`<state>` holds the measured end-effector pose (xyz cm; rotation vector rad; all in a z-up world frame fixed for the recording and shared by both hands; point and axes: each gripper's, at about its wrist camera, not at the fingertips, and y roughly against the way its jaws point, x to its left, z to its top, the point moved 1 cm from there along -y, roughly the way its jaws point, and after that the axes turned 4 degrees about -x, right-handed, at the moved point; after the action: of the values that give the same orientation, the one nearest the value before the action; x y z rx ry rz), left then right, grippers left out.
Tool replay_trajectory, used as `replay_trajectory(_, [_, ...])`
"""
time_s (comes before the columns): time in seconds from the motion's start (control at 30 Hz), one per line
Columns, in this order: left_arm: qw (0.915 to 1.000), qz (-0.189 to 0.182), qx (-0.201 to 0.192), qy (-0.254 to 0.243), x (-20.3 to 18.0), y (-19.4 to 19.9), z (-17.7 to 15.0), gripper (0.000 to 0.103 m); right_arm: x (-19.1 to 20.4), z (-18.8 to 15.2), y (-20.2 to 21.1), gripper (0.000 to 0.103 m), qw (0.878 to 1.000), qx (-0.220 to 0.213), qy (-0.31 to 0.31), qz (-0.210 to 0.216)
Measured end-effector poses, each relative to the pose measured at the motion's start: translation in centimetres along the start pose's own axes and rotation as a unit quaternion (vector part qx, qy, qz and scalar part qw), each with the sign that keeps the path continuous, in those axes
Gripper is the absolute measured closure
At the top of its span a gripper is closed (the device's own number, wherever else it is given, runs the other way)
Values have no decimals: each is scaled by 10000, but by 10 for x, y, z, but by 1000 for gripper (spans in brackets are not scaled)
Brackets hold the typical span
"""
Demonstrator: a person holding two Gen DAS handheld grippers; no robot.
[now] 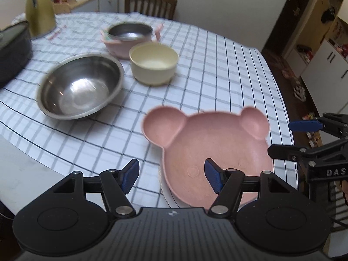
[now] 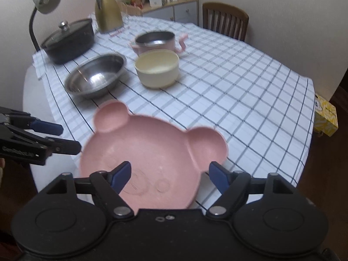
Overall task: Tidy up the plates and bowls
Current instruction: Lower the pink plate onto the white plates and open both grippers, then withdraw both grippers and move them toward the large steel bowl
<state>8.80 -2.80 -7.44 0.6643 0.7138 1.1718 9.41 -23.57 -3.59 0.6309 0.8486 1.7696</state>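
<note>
— While the round table [image 2: 250,91] under its checked cloth carried everything, where did the dishes sit?
— At the far side stood the steel mixing bowl [image 2: 95,79], the cream bowl [image 2: 157,68] just beside it, and behind that a pink handled bowl with a steel liner [image 2: 155,41]. A black lidded pot [image 2: 68,40] and a gold kettle [image 2: 108,14] stood further back. At the near edge lay the pink bear-shaped plate [image 2: 150,152], apparently on top of a white plate whose rim barely showed.
— And the claws?
— The right claw [image 2: 169,177] was spread wide above the bear plate's near rim, gripping nothing. The left claw [image 1: 171,175] was wide too, empty, at the plate's left side.
— How should the next step go?
— I'd judge that nesting the bowls was left. Pinch one rim squarely, lift level, and lower the smaller bowl centred into the larger.
</note>
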Motion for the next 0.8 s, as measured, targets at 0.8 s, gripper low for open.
replay_trajectory(0.8, [9927, 32, -1196, -143, 98, 43, 56, 25, 96, 81, 10, 0, 9866, -1584, -270, -277])
